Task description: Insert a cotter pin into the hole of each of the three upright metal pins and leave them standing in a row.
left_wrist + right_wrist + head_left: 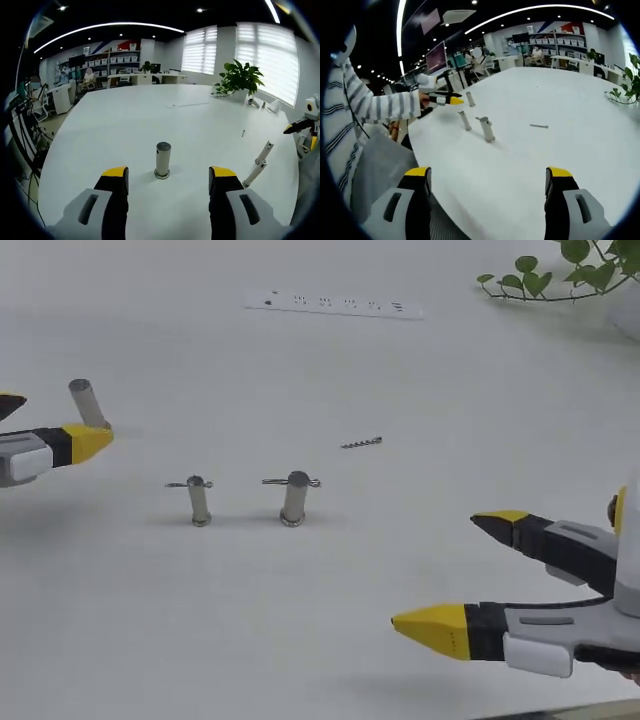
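Note:
Two upright metal pins [199, 500] [294, 498] stand side by side on the white table, each with a cotter pin through its head. A third bare pin [85, 403] stands further left. My left gripper [65, 420] is open right beside it; in the left gripper view that pin [162, 160] stands just ahead, between the spread jaws of the gripper [168, 176]. A loose cotter pin [361, 443] lies behind the pair, also in view as the cotter pin [539, 126]. My right gripper [455, 575] hovers open and empty at the near right.
A white power strip [333, 304] lies at the far side of the table. A leafy plant [560, 270] sits at the far right corner. The table's near edge [560, 710] runs just under the right gripper. A person's striped sleeve [385, 107] holds the left gripper.

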Available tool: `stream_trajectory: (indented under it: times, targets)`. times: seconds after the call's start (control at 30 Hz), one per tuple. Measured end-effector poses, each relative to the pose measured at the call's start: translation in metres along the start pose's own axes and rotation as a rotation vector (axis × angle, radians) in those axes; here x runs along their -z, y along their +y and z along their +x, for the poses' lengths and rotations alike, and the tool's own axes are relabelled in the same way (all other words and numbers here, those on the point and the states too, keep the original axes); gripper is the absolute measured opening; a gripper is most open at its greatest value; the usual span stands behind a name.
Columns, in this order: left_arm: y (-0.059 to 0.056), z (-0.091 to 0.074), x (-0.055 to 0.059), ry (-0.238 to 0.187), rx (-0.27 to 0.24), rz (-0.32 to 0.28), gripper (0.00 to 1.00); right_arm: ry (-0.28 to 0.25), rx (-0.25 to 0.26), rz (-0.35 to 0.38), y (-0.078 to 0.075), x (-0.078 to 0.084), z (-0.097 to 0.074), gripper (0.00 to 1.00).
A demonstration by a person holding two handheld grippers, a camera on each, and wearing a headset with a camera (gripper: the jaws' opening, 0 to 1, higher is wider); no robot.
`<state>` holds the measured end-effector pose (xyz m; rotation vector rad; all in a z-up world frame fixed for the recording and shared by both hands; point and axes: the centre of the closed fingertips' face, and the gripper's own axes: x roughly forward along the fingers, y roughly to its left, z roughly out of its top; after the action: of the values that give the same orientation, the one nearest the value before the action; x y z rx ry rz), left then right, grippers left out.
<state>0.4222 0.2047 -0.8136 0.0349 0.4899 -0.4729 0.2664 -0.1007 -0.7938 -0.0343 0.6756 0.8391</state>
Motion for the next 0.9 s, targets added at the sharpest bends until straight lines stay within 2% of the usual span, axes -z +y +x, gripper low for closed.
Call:
stream_trajectory:
  times: [0.2, 0.23, 0.27, 0.3, 0.33, 0.43, 0.53, 0.63, 0.7, 0.77, 0.83, 0.9]
  targets:
    - [0.001, 0.008, -0.001, 0.006, -0.014, 0.011, 0.55, -0.008, 0.008, 0.011, 0.002, -0.001, -0.001, 0.96]
    - [0.006, 0.013, -0.003, -0.002, -0.017, -0.007, 0.54, -0.007, 0.010, 0.012, 0.002, -0.001, -0.001, 0.96]
    - [0.006, 0.014, -0.004, -0.012, -0.019, -0.030, 0.52, -0.007, 0.012, 0.012, 0.002, 0.000, -0.001, 0.96]
    - [0.006, 0.014, -0.010, -0.044, -0.018, -0.065, 0.51, -0.006, 0.013, 0.014, 0.001, 0.000, -0.001, 0.96]
    - [0.005, 0.015, -0.013, -0.061, -0.014, -0.076, 0.49, -0.005, 0.014, 0.017, 0.001, 0.001, -0.001, 0.96]
    - [0.006, 0.016, -0.017, -0.073, -0.018, -0.073, 0.44, -0.009, 0.013, 0.019, 0.001, 0.001, -0.001, 0.95]
    - [0.007, 0.018, -0.019, -0.071, -0.022, -0.068, 0.42, -0.017, 0.016, 0.028, 0.001, 0.000, -0.001, 0.95]
    - [0.008, 0.019, -0.019, -0.073, -0.025, -0.061, 0.36, -0.020, 0.016, 0.033, 0.000, 0.000, -0.001, 0.94]
    - [0.004, 0.020, -0.018, -0.062, -0.024, -0.023, 0.29, -0.019, 0.016, 0.035, 0.000, 0.000, 0.000, 0.94]
    - [0.007, 0.022, -0.015, -0.042, -0.029, -0.003, 0.25, -0.017, 0.015, 0.035, 0.000, 0.000, 0.000, 0.94]
    - [0.007, 0.023, -0.014, -0.032, -0.034, -0.004, 0.25, -0.018, 0.015, 0.036, -0.001, 0.000, 0.000, 0.94]
    - [0.002, 0.023, -0.016, -0.031, -0.031, -0.001, 0.24, -0.019, 0.015, 0.038, -0.001, -0.001, 0.000, 0.94]
